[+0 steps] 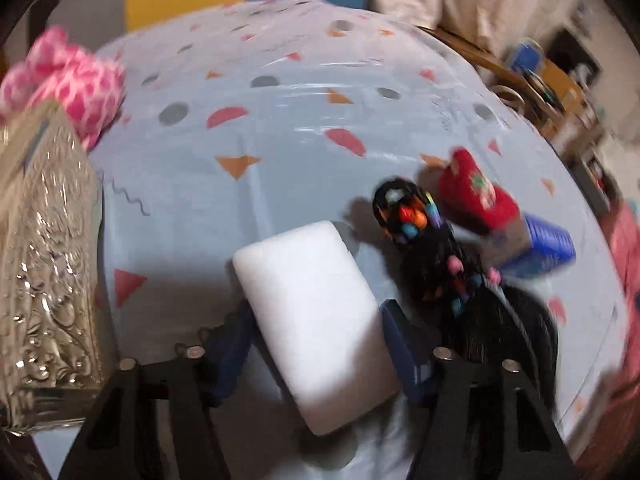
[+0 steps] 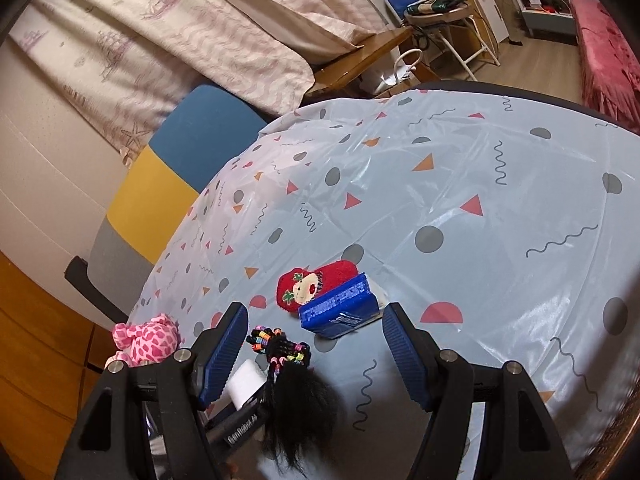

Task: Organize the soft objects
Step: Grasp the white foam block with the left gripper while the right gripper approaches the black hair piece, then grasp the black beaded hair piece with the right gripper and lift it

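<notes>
Bare patterned tablecloth ahead to far edge; left gripper clamped on smooth white sponge; right gripper apart

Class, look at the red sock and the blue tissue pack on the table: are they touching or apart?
Touching. The right wrist view shows the blue tissue pack pressed against the red sock, overlapping its near edge with no tablecloth visible between them.

My left hand-held gripper angled steeply down, blue pads either side of a white block, whether pressing unclear, my right hand-held gripper tilted down, jaws apart, nothing gripped
</notes>
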A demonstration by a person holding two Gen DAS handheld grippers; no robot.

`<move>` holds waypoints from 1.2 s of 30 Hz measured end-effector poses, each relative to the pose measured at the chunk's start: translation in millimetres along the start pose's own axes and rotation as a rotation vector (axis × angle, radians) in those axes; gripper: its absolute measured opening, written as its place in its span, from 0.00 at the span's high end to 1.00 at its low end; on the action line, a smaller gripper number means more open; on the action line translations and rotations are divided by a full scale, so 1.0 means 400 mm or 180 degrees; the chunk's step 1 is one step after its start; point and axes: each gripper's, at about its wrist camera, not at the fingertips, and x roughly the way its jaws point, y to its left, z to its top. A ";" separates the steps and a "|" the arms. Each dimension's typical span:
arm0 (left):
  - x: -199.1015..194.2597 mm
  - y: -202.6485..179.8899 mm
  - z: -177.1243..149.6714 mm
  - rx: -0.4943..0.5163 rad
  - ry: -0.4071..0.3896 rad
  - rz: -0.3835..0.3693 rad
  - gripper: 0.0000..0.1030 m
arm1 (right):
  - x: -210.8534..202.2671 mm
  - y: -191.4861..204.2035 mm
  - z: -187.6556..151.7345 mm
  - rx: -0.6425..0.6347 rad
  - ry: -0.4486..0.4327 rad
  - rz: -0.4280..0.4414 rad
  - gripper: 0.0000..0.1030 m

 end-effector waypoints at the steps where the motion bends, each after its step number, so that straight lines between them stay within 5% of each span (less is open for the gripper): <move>1: -0.008 -0.003 -0.010 0.0075 -0.0026 -0.0014 0.41 | 0.002 -0.001 0.000 0.0003 0.0012 -0.0007 0.31; 8: -0.082 0.020 -0.135 0.0322 -0.0098 -0.0185 0.40 | 0.016 0.006 -0.007 -0.0054 0.0114 -0.0018 0.31; 16: -0.185 0.099 -0.319 0.0486 -0.0330 -0.0337 0.39 | 0.067 0.064 -0.047 -0.0443 0.0535 0.0085 0.31; 25: -0.199 0.120 -0.361 0.0489 -0.0708 -0.0376 0.37 | 0.116 0.188 -0.125 -0.1396 0.0827 -0.0113 0.31; 33: -0.201 0.126 -0.364 0.0489 -0.0835 -0.0418 0.36 | 0.287 0.337 -0.175 -0.2499 0.1079 -0.0560 0.32; 36: -0.204 0.130 -0.371 0.0483 -0.0838 -0.0442 0.36 | 0.368 0.324 -0.197 -0.2621 0.1359 -0.0812 0.48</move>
